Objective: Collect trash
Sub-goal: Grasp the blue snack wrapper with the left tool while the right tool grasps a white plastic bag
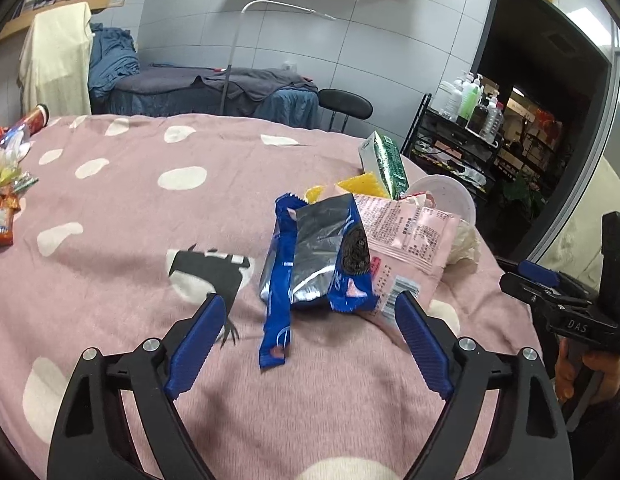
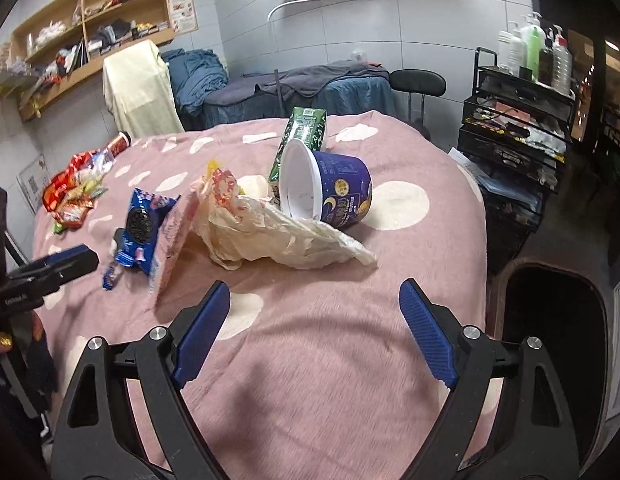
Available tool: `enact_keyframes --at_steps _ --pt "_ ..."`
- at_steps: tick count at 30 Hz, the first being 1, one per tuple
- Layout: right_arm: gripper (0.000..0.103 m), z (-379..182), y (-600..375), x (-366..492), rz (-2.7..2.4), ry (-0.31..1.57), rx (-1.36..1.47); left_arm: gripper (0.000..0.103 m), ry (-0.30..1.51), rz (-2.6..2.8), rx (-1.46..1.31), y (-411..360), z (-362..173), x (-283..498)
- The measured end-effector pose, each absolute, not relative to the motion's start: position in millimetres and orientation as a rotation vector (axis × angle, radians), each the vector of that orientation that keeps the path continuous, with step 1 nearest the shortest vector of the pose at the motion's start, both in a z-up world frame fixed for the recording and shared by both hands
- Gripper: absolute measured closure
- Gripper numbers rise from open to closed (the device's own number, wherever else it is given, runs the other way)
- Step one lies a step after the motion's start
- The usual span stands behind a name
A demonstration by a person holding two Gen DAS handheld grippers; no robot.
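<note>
While both claws are hanging wide apart and empty over the pink blanket (image 1: 109, 208), we are facing the blue cookie wrapper (image 1: 322, 256) with our left gripper (image 1: 310, 320); our right gripper (image 2: 314, 308) is pointing at the crumpled white bag (image 2: 285, 236), which is touching the tipped blue noodle cup (image 2: 338, 192) by the green carton (image 2: 305, 128).

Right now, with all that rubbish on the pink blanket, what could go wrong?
The torn blue cookie wrapper overlaps the pink packet, so the open left gripper might lift both or drop one. The noodle cup lies on its side and could roll if the right gripper nudges the crumpled plastic bag touching it.
</note>
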State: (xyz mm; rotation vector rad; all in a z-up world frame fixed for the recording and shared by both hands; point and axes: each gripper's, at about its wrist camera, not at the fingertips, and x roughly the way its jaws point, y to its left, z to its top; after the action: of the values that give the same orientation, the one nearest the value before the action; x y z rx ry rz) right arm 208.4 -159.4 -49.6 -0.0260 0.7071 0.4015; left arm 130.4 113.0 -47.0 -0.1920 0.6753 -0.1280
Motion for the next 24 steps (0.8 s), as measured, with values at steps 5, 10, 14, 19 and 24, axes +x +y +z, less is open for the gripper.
enact_keyframes --at_steps 5,10,14,19,24 --pt "0.023 -47 -144 230 0.448 0.725 -0.105 0.017 0.728 -0.127 -0.169 111 -55 156" --pt "0.034 -40 -125 243 0.504 0.671 -0.212 0.017 0.774 -0.163 -0.212 113 -61 172" --pt "0.04 -39 -105 247 0.559 0.632 -0.333 0.026 0.8 -0.187 -0.253 118 -66 178" --pt "0.048 -46 -88 251 0.558 0.614 -0.436 0.049 0.816 -0.197 -0.279 121 -70 178" --pt "0.09 -48 -89 245 0.573 0.625 -0.464 0.072 0.803 -0.179 -0.261 120 -68 173"
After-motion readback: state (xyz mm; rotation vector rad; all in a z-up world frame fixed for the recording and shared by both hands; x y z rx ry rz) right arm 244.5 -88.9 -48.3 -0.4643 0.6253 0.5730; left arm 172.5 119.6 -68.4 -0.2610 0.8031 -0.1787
